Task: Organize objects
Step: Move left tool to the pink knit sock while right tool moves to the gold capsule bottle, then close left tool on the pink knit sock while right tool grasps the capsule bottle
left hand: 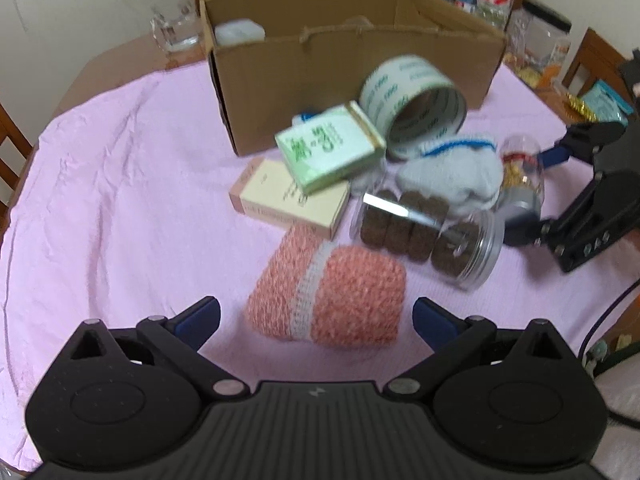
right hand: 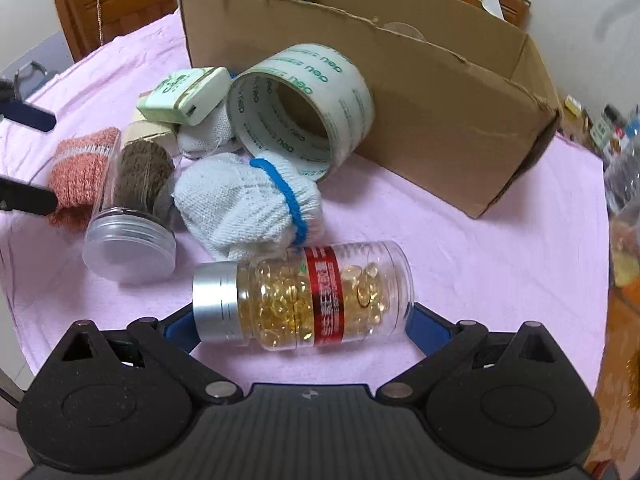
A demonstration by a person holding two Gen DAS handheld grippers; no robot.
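Two grippers were over the pink cloth [left hand: 100, 184] on the bench, and both had their fingers spread wide. The left gripper [left hand: 316, 316] hung just short of the pink knitted sock roll [left hand: 328, 292], which lay on the cloth in the gap ahead of the blue fingertips [left hand: 200, 316], not touched by either one. The right gripper [right hand: 302, 320] had its fingers either side of the capsule bottle [right hand: 304, 300], lying on its side with its silver cap [right hand: 216, 300] by the left finger and its base by the right; whether the pads pressed it could not be told from either view.

Behind the bottle sat the pile: a white glove bundle with a blue cuff [right hand: 252, 200], a clear jar of brown discs [right hand: 132, 208] on its side, a big roll of printed tape [right hand: 300, 108] tilted against the cardboard box [right hand: 440, 120], a green-and-white packet [right hand: 184, 96] perched on top of a cream carton [left hand: 288, 200].

The box stood open at the far side of the cloth, with something white [left hand: 239, 31] showing in its left corner. A glass mug [left hand: 176, 28] stood beyond it, and wooden chairs [right hand: 120, 0] ringed the bench.
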